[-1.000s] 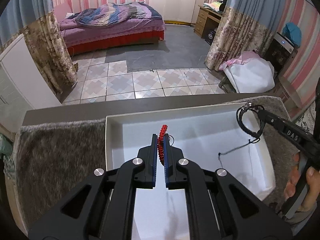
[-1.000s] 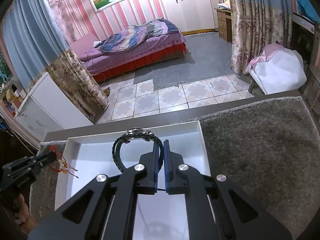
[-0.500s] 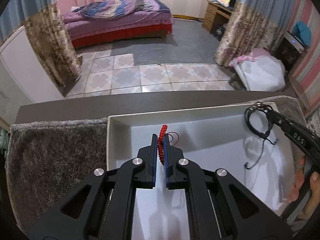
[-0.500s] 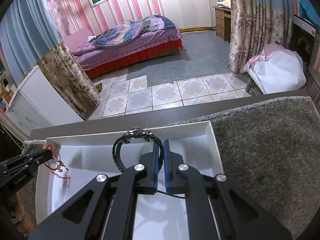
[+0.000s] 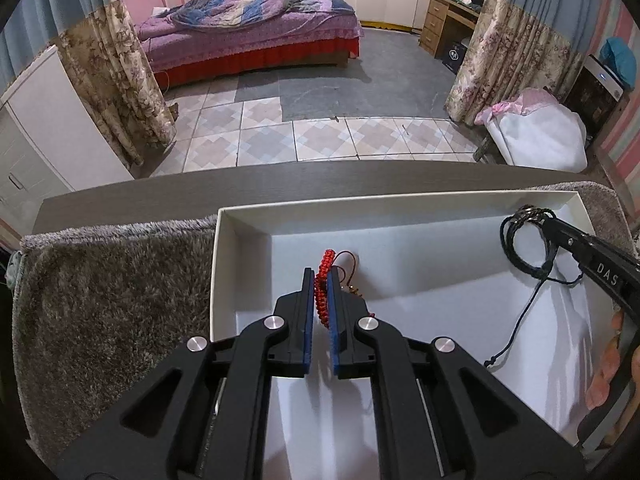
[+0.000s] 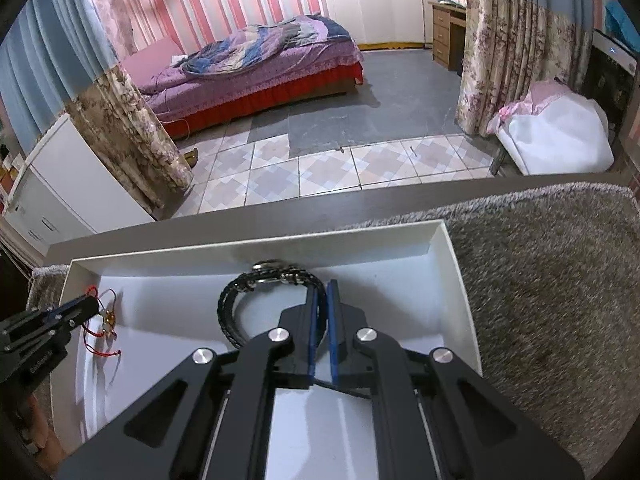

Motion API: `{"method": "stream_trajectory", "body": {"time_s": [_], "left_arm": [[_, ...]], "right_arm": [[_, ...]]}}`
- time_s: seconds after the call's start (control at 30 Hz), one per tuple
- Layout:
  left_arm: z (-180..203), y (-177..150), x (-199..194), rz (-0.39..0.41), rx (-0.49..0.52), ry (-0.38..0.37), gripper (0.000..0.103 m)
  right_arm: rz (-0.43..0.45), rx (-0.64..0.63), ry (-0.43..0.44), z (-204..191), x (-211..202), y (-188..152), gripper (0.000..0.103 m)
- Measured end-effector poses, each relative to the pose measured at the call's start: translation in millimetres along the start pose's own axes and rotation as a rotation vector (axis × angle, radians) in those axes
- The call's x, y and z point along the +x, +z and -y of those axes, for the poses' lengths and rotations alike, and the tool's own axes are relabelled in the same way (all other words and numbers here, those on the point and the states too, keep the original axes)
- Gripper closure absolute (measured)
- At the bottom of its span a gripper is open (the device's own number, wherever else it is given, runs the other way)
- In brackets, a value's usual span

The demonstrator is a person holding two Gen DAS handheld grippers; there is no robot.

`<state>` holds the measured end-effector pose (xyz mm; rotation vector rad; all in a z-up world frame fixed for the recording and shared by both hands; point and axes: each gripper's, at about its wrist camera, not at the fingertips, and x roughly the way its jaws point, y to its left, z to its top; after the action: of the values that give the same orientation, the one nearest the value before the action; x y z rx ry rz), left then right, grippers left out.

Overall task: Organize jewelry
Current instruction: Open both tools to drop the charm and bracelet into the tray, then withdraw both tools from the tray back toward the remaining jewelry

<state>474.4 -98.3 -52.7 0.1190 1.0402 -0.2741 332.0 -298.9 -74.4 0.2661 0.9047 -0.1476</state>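
Red braided cord sits pinched between the blue pads of your left gripper (image 5: 320, 280), the jaws closed tight on a red bracelet (image 5: 323, 288) whose thin loops and small gold charms trail down toward the floor of a white tray (image 5: 224, 264). Your right gripper (image 6: 322, 300) is likewise clamped, its jaws shut on a black braided bracelet (image 6: 240, 308) with a metal clasp at the far side and a thin dark cord hanging from it. Both pieces hang inside the tray, red at its left end, black at its right, well apart. Grey shaggy cloth (image 6: 560, 280) lies under the tray on the table. Beyond the table's edge you face a tiled floor, floral curtains and a purple bed (image 5: 248, 28).
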Motion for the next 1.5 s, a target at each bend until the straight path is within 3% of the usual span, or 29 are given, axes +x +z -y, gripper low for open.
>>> {"method": "stream_trajectory", "body": {"time_s": [0.17, 0.33, 0.47, 0.73, 1.07, 1.17, 1.27, 1.5], "left_arm": [[-1.8, -0.8, -0.4, 0.003, 0.003, 0.003, 0.097], [-1.1, 0.4, -4.8, 0.019, 0.003, 0.012, 0.07], [4.1, -2.1, -16.4, 0.055, 0.025, 0.021, 0.057], [17.3, -4.6, -56.7, 0.148, 0.081, 0.056, 0.027], [19.1, -17.3, -105.6, 0.18, 0.082, 0.148, 0.011], [6.4, -28.4, -125.4, 0.176, 0.036, 0.145, 0.01], [-1.1, -44.5, -145.3, 0.179, 0.015, 0.126, 0.003], [-13.0, -101.1, -181.0, 0.173, -0.029, 0.127, 0.003]], "right_arm": [[-0.025, 0.022, 0.005, 5.2, 4.9, 1.7, 0.095], [-0.03, 0.05, 0.026, 12.7, 4.2, 0.6, 0.095], [-0.006, 0.057, 0.042, 11.7, -4.1, 0.6, 0.066], [0.024, 0.056, 0.084, 4.7, -24.1, 1.7, 0.057], [0.107, 0.012, 0.041, -4.7, -77.3, -0.8, 0.036], [0.111, 0.004, 0.031, -2.1, -95.2, -5.7, 0.035], [0.127, 0.009, 0.016, 4.2, -119.2, -17.3, 0.023], [0.114, -0.014, -0.03, 19.5, -153.3, -55.5, 0.023]]}}
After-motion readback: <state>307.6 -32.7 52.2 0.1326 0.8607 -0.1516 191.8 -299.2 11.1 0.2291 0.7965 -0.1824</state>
